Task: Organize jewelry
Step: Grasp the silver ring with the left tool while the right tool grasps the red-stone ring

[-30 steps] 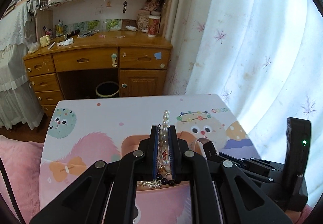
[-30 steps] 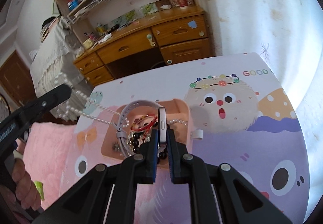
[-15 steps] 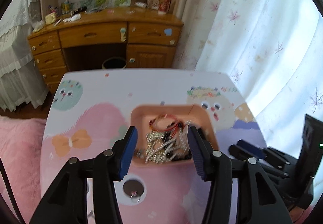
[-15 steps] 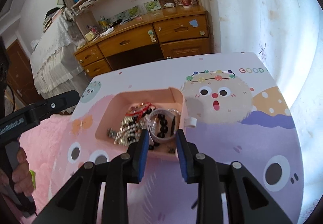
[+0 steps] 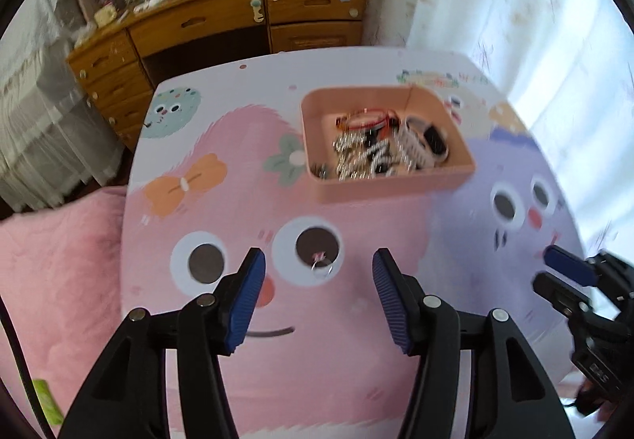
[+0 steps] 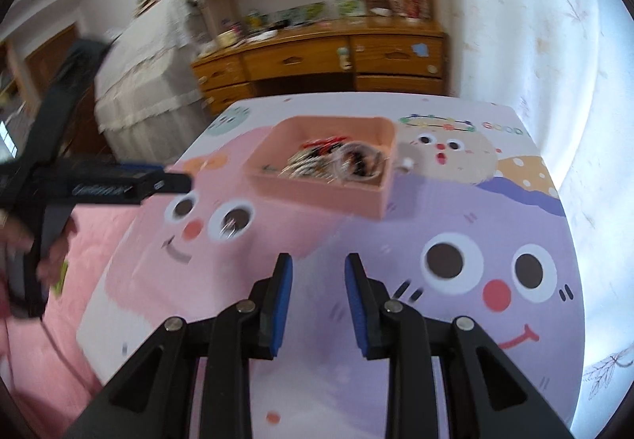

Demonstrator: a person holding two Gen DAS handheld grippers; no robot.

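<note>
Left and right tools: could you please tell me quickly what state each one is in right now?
Left tool: jaws opening, nothing between them, above a small ring on the table.
Right tool: open, empty.

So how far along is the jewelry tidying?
Most jewelry already lies heaped in the pink box. Nothing is in hand: the left hand-held gripper is opening empty, the right hand-held gripper is empty. A small ring remains on the table.
</note>
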